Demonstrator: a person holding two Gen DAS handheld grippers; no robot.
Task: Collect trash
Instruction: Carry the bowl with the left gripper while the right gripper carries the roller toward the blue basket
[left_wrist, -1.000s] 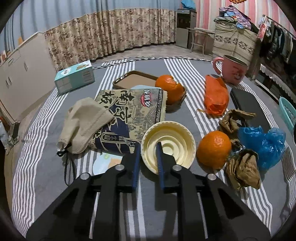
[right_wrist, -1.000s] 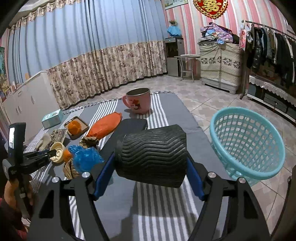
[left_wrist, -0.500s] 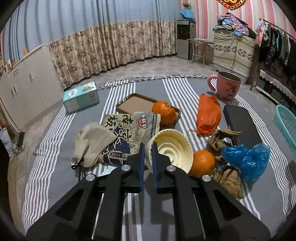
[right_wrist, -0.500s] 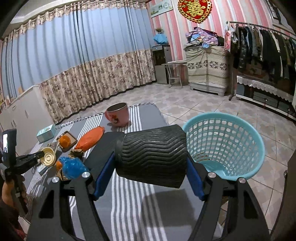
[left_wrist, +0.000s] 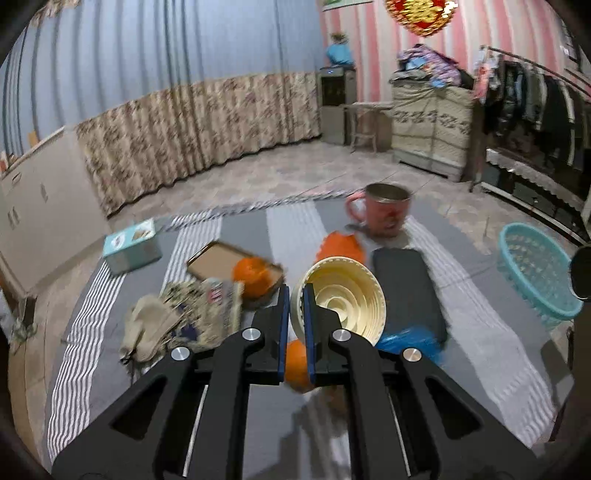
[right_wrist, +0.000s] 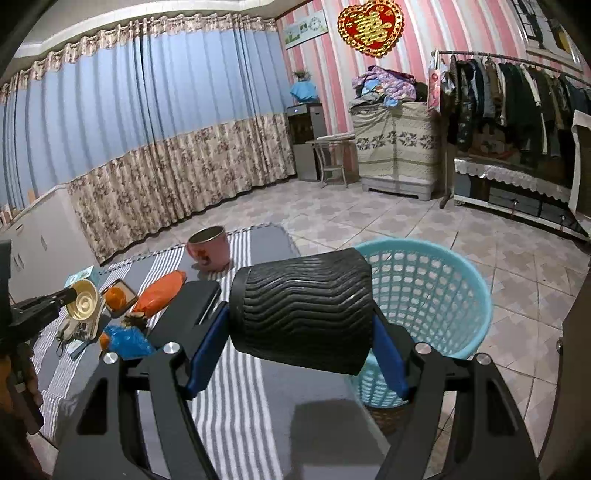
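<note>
Our left gripper (left_wrist: 294, 295) pinches the rim of a cream bowl (left_wrist: 341, 295), tilted with its mouth toward us. Our right gripper (right_wrist: 301, 314) clamps a black ribbed cup (right_wrist: 301, 310) crosswise between its fingers, the basket (right_wrist: 443, 288) just beyond.

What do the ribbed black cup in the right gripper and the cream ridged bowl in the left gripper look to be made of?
The ribbed black cup looks like matte embossed paper or thin plastic: wavy ridges, no shine. The cream ridged bowl looks like thin moulded plastic: smooth, faintly glossy stepped rings, its thin rim pinched in the left gripper.
</note>
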